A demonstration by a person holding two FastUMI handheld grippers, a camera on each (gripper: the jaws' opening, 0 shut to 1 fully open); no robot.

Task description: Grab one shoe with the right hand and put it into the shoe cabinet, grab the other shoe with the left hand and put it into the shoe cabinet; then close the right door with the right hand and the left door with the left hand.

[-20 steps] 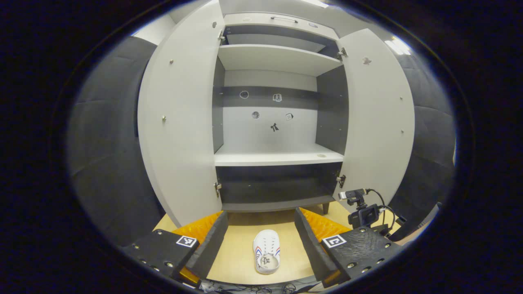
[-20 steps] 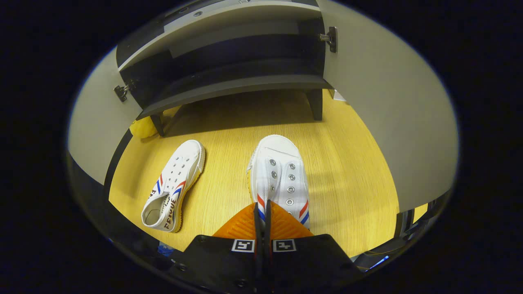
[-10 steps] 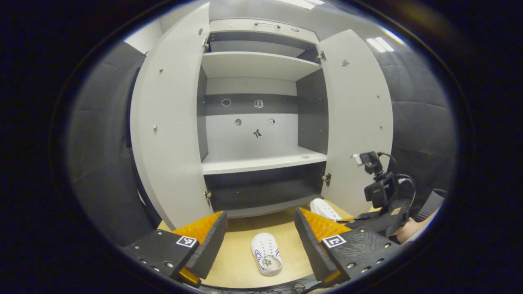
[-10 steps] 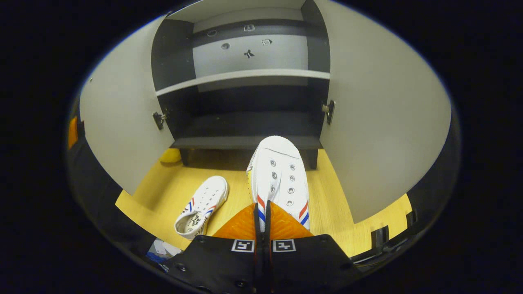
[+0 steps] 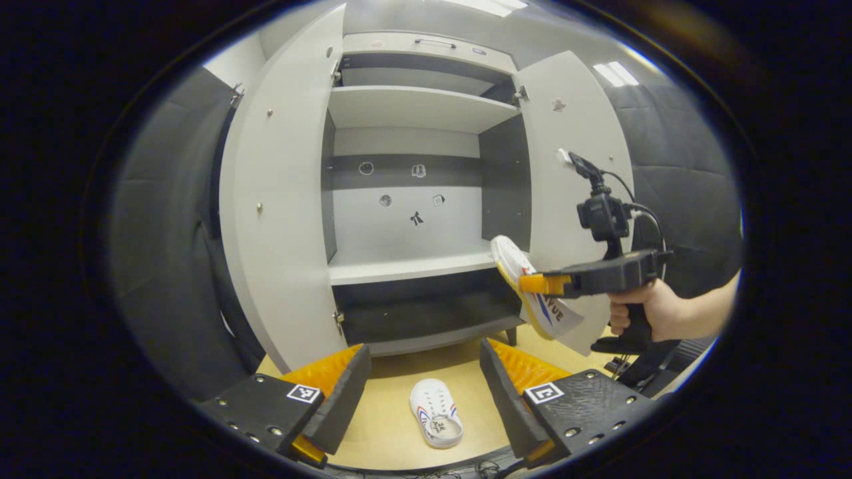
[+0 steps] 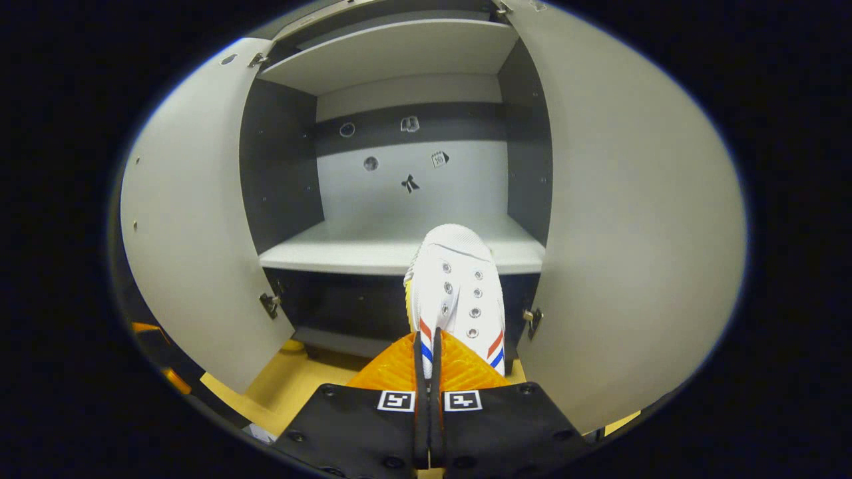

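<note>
The right gripper has its jaws clenched on the thin side wall of a white canvas lace-less shoe with red and blue stripes, carried toe-first toward the middle shelf of the open grey shoe cabinet. It looks light and soft, so the wall grip suits. The left gripper hangs with jaws released above the matching second shoe on the yellow wooden floor. Side lettering is too small to read.

Two shoes, one cabinet, two doors.
</note>
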